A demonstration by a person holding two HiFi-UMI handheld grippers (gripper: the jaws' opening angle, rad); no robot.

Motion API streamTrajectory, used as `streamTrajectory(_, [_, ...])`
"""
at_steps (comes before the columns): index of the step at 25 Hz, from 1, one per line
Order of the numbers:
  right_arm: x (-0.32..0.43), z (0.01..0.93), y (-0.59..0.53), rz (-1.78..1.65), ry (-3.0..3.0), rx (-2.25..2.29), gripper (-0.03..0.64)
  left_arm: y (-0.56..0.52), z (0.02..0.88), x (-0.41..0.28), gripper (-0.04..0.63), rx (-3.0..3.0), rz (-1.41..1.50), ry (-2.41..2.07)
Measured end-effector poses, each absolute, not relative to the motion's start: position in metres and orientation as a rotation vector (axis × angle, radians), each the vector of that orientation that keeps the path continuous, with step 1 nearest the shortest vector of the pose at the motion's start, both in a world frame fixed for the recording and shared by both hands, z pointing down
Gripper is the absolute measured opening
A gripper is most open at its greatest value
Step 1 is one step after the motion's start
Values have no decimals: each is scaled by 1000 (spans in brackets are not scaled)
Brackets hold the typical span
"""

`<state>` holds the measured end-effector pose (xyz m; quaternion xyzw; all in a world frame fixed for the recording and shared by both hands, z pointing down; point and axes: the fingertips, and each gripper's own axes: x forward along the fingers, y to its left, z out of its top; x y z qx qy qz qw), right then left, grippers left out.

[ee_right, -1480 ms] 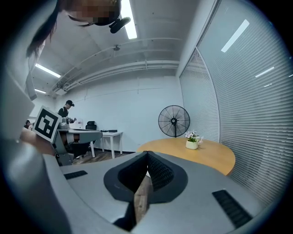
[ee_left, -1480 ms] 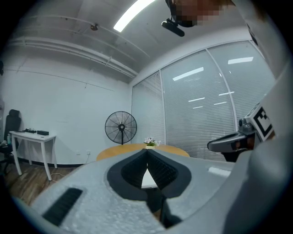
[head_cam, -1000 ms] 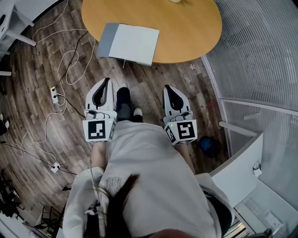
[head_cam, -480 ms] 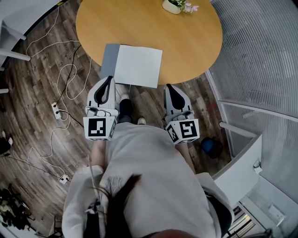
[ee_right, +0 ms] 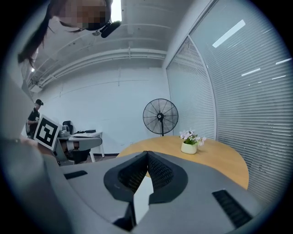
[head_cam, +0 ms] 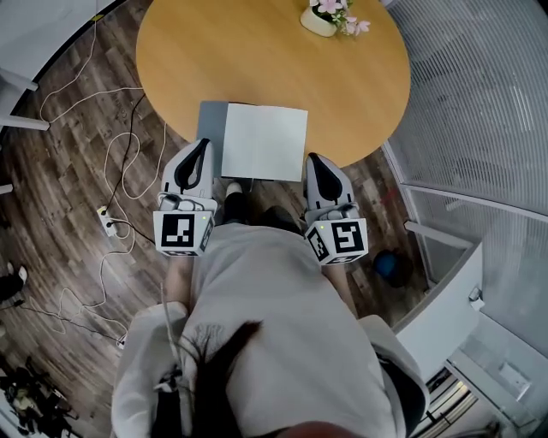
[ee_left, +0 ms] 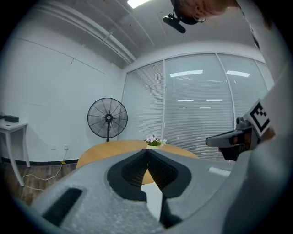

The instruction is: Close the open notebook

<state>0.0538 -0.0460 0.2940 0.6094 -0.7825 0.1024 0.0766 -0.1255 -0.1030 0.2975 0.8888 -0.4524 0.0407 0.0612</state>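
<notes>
The open notebook (head_cam: 264,141) lies flat at the near edge of the round wooden table (head_cam: 257,60), a white page up and its grey cover (head_cam: 211,124) showing at the left. My left gripper (head_cam: 203,144) is shut and empty, its tip just left of the notebook's near corner. My right gripper (head_cam: 312,157) is shut and empty too, its tip by the near right corner. In the left gripper view the closed jaws (ee_left: 147,150) point level over the table. The right gripper view shows the same of its jaws (ee_right: 147,153). Neither gripper touches the notebook.
A small pot of flowers (head_cam: 324,19) stands at the table's far side. A standing fan (ee_left: 107,118) is beyond the table. White cables (head_cam: 111,171) lie on the wood floor at the left. A blinds-covered glass wall (head_cam: 479,103) runs along the right, with a blue object (head_cam: 387,267) on the floor.
The person has stepped toward the table, so the notebook now sits between the two gripper tips instead of well ahead of them. Both grippers stayed shut.
</notes>
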Motion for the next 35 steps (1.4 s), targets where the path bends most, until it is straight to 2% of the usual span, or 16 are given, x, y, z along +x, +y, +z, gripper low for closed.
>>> streamTrajectory(35, [62,284,-99,321,-2469,1730,3,-128,293,-146,18,2546,134,-1551])
